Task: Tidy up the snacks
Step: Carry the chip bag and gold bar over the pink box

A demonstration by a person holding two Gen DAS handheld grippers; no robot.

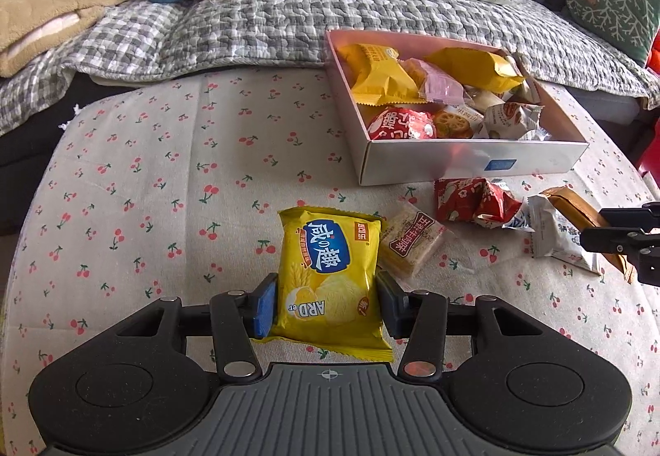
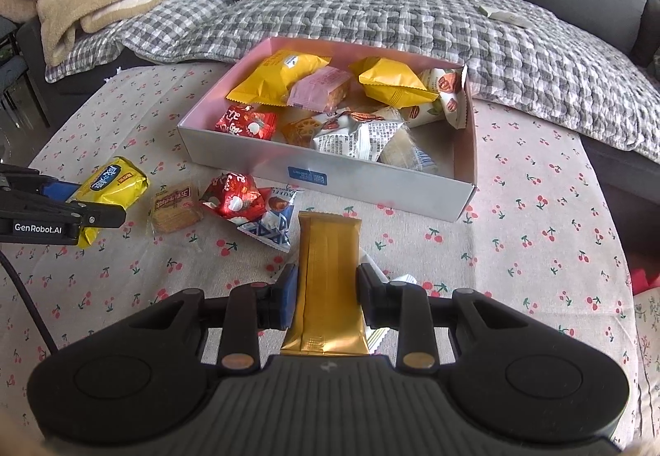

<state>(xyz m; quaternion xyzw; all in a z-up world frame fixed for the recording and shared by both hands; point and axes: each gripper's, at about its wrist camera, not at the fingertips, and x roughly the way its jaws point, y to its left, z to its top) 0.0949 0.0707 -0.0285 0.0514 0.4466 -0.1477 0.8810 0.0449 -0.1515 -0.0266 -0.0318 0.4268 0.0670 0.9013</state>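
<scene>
A: What is each gripper holding?

B: Left gripper (image 1: 328, 301) is pinching a yellow packet (image 1: 330, 278), puffy, light, crushable. Right gripper (image 2: 326, 297) is clamping a gold bar (image 2: 328, 283), stiffer, slick foil. The box (image 2: 330, 177) is lying ahead of both.

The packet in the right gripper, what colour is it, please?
Gold packet, plain metallic gold, clearest in the right wrist view.

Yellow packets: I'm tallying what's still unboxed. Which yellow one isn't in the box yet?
The yellow packet with the blue logo, clamped in the left gripper. The other two yellow packets lie inside the box.
</scene>
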